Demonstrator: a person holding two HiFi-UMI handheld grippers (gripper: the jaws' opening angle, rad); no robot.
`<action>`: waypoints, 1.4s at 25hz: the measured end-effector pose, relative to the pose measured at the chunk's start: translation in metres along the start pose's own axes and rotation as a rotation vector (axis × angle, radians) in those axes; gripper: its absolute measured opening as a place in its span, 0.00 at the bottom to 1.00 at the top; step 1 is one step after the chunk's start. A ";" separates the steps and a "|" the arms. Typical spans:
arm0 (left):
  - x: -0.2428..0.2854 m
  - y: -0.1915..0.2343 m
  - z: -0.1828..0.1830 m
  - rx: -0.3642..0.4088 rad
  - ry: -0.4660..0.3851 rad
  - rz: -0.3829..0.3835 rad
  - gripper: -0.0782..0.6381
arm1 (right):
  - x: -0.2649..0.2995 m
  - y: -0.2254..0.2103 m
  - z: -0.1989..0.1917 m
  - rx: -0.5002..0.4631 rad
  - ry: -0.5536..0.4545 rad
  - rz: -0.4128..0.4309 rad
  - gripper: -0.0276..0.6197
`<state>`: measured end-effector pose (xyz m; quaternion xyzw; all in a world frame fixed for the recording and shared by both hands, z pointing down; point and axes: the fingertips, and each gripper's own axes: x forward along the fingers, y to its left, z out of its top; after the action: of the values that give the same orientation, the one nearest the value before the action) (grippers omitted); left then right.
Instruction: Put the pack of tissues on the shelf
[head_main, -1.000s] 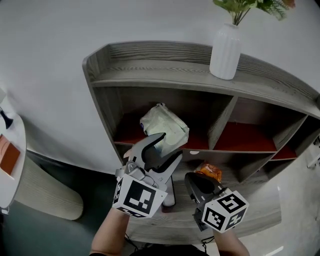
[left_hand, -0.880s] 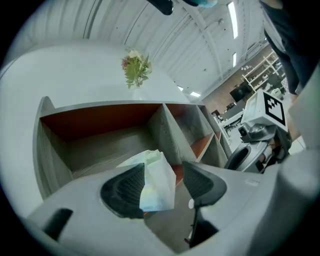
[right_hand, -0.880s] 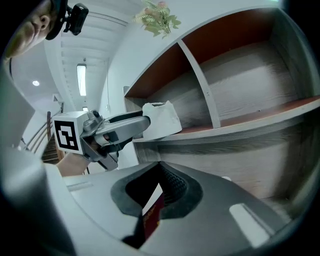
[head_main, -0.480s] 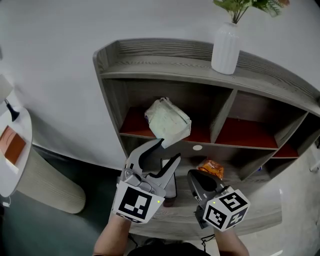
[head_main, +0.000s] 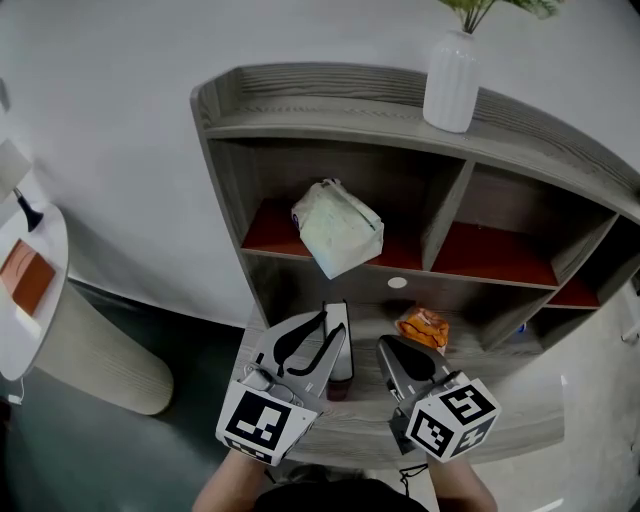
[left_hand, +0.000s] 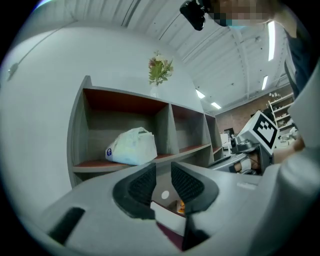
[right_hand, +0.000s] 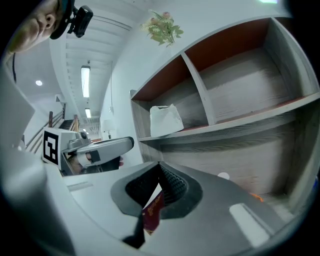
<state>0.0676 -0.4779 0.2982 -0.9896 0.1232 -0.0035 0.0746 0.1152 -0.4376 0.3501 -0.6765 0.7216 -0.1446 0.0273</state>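
The pack of tissues, pale green and white, lies in the left compartment of the grey shelf on its red-lined board, and nothing holds it. It also shows in the left gripper view and the right gripper view. My left gripper hangs below and in front of it, over the lower board. Its jaws are closing, with a narrow gap and nothing between the pads. My right gripper is beside it to the right, jaws together and empty.
A white and maroon box stands on the lower board between the grippers. An orange snack pack lies further right. On the shelf's top stands a white vase with a plant. A round white table is at the far left.
The left gripper has drawn back and down from the tissue pack, and its jaws have narrowed. The pack stays on the shelf. The right gripper has barely moved.
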 end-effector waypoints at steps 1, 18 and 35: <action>-0.002 -0.002 -0.006 -0.022 0.012 0.000 0.22 | -0.001 -0.001 -0.002 0.003 0.001 -0.001 0.04; -0.038 -0.032 -0.076 -0.197 0.156 0.067 0.13 | -0.017 -0.001 -0.041 0.035 0.038 -0.006 0.04; -0.051 -0.035 -0.091 -0.226 0.193 0.114 0.10 | -0.021 0.010 -0.055 -0.009 0.057 -0.007 0.04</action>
<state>0.0245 -0.4449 0.3942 -0.9782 0.1853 -0.0802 -0.0494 0.0940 -0.4072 0.3974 -0.6748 0.7204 -0.1605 0.0031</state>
